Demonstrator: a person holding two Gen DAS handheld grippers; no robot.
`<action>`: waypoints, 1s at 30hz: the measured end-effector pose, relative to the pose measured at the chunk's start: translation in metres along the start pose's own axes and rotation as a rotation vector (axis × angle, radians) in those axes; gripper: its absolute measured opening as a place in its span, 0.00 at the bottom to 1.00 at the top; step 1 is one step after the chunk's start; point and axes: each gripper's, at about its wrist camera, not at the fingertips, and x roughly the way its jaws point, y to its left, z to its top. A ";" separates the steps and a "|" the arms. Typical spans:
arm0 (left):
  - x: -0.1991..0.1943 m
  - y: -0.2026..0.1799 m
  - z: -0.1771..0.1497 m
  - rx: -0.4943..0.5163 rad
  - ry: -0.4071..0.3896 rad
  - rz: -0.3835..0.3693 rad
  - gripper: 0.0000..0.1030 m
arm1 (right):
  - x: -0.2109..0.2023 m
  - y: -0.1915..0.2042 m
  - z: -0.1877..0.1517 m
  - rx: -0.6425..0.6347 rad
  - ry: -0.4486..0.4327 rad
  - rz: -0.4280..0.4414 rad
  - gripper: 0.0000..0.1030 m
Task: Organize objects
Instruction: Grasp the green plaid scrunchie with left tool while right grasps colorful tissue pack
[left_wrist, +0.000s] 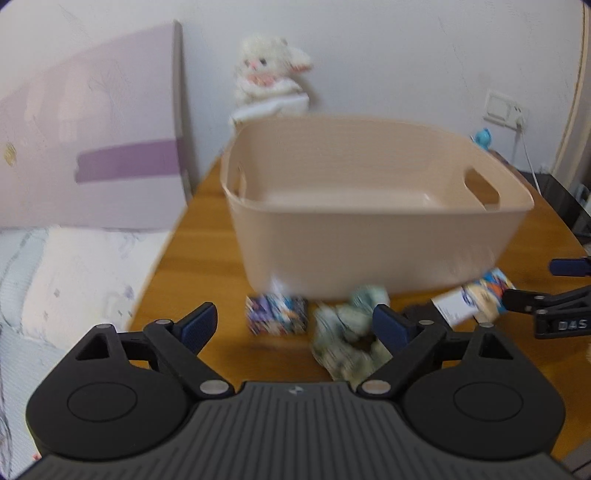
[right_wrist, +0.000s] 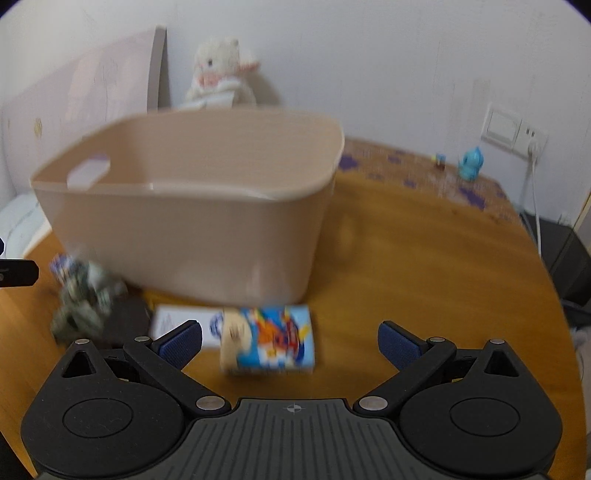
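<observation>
A beige plastic basket (left_wrist: 369, 258) (right_wrist: 192, 243) stands on the wooden table and looks empty. In front of it lie a small purple-blue box (left_wrist: 277, 314) (right_wrist: 59, 264), a crumpled greenish cloth (left_wrist: 347, 332) (right_wrist: 83, 302), and a colourful box (right_wrist: 269, 338) (left_wrist: 487, 291) resting on a white card (right_wrist: 177, 325). My left gripper (left_wrist: 295, 328) is open, just before the purple-blue box and the cloth. My right gripper (right_wrist: 290, 341) is open, with the colourful box between its fingers, untouched. It also shows at the right edge of the left wrist view (left_wrist: 546, 284).
A white plush toy (left_wrist: 269, 77) (right_wrist: 221, 74) sits behind the basket against the wall. A small blue figure (right_wrist: 469, 166) (left_wrist: 482, 138) stands at the far right by a wall socket (right_wrist: 511, 127). A bed (left_wrist: 55, 277) borders the table on the left.
</observation>
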 end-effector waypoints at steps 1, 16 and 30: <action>0.003 -0.004 -0.005 0.005 0.016 -0.011 0.89 | 0.003 0.001 -0.004 -0.004 0.015 0.002 1.00; 0.047 -0.028 -0.023 0.015 0.115 -0.019 0.89 | 0.030 0.001 -0.019 0.030 0.042 0.013 1.00; 0.054 -0.027 -0.022 0.036 0.090 -0.039 0.34 | 0.028 0.009 -0.016 -0.003 -0.004 0.039 0.67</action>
